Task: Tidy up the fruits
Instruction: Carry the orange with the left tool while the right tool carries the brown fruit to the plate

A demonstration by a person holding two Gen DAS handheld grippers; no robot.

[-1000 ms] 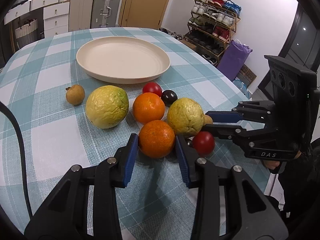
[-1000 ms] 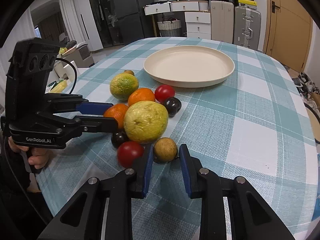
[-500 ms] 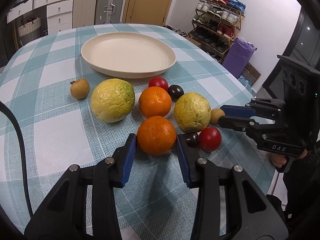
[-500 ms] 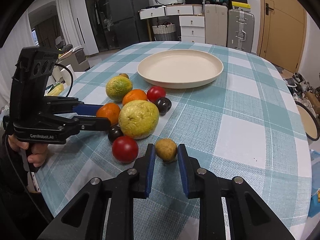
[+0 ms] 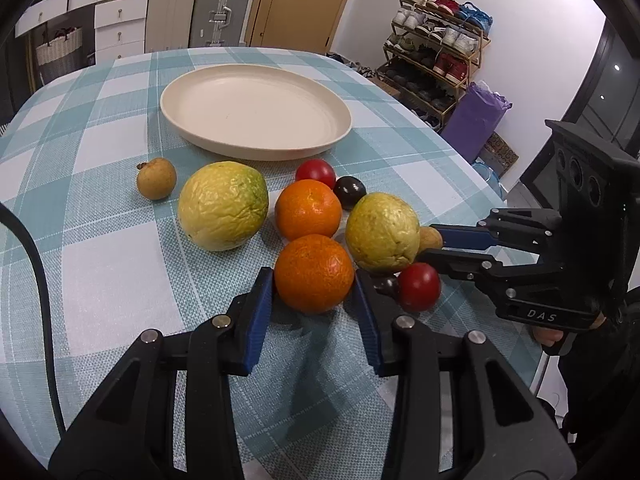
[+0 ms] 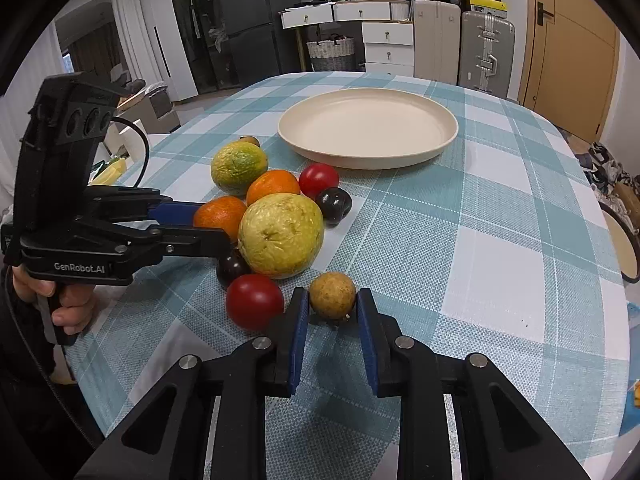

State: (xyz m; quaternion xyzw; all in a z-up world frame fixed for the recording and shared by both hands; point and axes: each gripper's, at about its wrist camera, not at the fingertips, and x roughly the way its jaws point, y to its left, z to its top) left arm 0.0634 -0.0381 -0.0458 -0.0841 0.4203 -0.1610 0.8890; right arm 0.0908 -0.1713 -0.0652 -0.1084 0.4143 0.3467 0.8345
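The left gripper (image 5: 314,286) is clamped on the near orange (image 5: 314,273), which sits on the tablecloth (image 5: 100,272). The right gripper (image 6: 332,308) pinches the small brown fruit (image 6: 332,295) at the near edge of the pile. The empty plate (image 5: 256,114) lies straight ahead of both, beyond the other fruit (so each load likely must lift over the pile); the right has the clearer path.

Left hand-held gripper (image 5: 314,294): black plastic, blue pads, silver screws, "GenRobot.AI" marking, black cable (image 6: 136,136). Right hand-held gripper (image 6: 332,308): same build, "DAS" marking. Dark sleeve (image 6: 16,344).
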